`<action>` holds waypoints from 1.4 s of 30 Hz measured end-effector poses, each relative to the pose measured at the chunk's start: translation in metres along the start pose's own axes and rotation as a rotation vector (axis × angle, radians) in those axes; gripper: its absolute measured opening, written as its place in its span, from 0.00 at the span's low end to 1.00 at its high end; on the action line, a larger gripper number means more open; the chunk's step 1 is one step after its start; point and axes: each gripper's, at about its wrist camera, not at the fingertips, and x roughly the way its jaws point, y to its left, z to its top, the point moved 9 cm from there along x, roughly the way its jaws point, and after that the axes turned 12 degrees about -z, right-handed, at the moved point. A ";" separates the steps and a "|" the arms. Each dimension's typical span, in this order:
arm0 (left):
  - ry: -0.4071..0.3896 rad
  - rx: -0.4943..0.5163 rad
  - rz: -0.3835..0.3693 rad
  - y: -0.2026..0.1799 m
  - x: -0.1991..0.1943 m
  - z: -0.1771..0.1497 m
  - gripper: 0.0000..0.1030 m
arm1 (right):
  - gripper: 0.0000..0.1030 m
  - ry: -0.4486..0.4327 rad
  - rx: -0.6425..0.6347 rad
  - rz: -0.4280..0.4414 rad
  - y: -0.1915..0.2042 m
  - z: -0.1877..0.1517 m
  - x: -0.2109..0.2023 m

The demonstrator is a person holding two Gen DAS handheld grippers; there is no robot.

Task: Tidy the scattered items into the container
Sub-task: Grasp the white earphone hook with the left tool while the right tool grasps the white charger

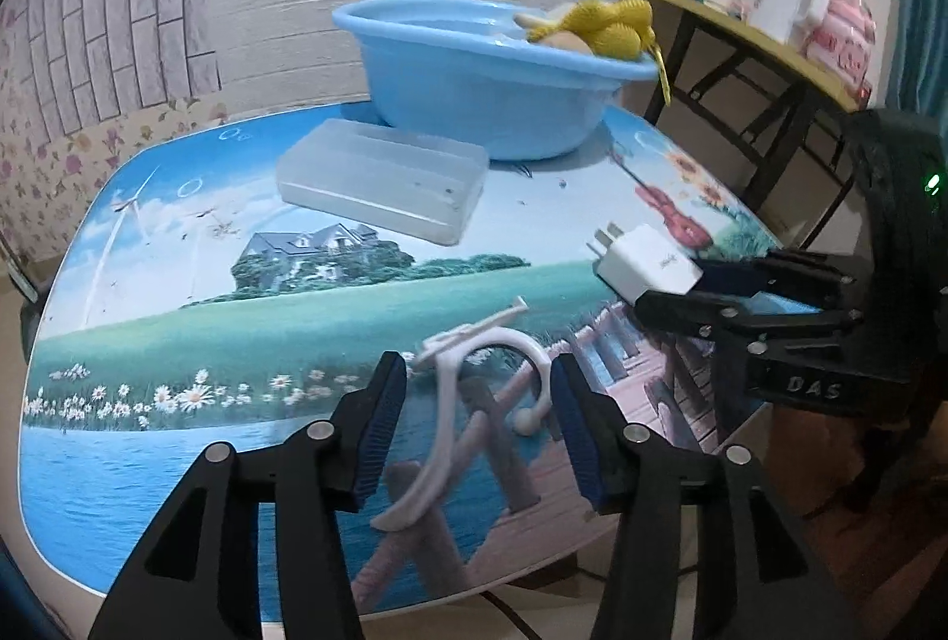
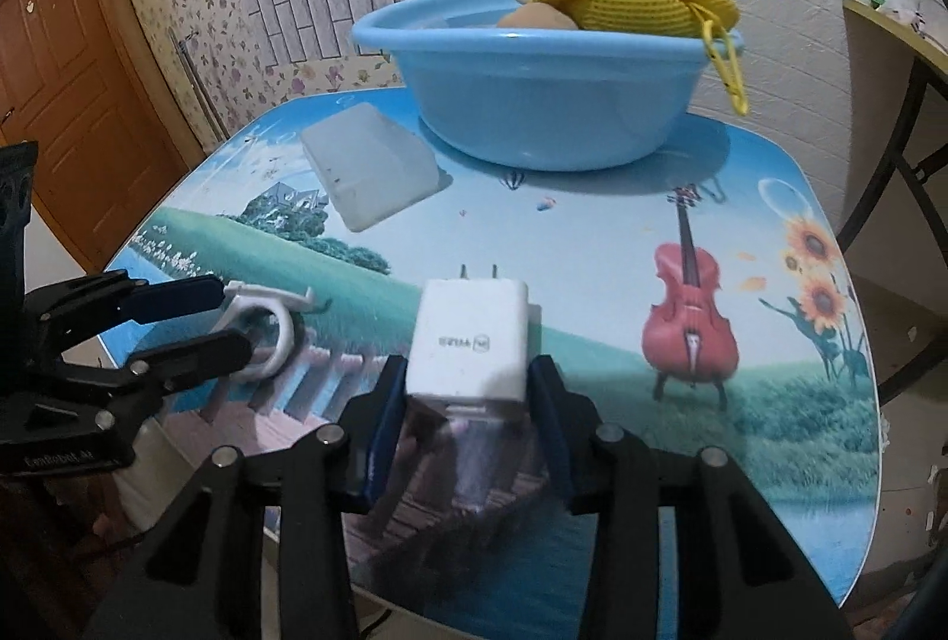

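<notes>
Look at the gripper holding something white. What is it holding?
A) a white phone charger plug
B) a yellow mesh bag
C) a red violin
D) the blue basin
A: the right gripper has its pads closed on the sides of the white charger plug, its two prongs pointing toward the blue basin at the far end of the table.

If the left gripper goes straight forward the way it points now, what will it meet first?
Most likely the white plastic hook, which already lies between the open fingers of the left gripper on the table. Beyond it, only the tabletop seems to be in line, though depth is hard to judge.
</notes>
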 end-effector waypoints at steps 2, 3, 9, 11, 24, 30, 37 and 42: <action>0.014 0.010 0.018 -0.002 0.005 -0.001 0.51 | 0.40 -0.003 0.011 0.004 -0.002 -0.001 -0.001; 0.016 0.012 0.024 -0.002 0.006 -0.002 0.51 | 0.40 -0.004 0.015 0.005 -0.003 -0.002 -0.002; 0.021 0.027 0.064 -0.003 0.014 0.002 0.58 | 0.38 -0.013 0.013 0.014 -0.003 -0.004 -0.003; 0.021 0.047 0.085 -0.003 0.018 0.004 0.59 | 0.38 -0.017 0.020 0.024 -0.003 -0.004 -0.003; 0.017 0.057 0.105 -0.001 0.025 0.005 0.93 | 0.41 -0.071 0.047 0.060 -0.003 0.004 0.002; 0.009 0.047 0.117 0.001 0.024 0.001 1.00 | 0.56 -0.090 0.009 0.048 0.007 0.003 0.001; -0.001 0.035 0.127 0.005 0.020 -0.002 1.00 | 0.71 -0.103 0.012 0.038 0.009 0.005 0.003; -0.009 0.037 0.127 0.006 0.019 -0.002 1.00 | 0.77 -0.105 0.020 0.043 0.011 0.006 0.004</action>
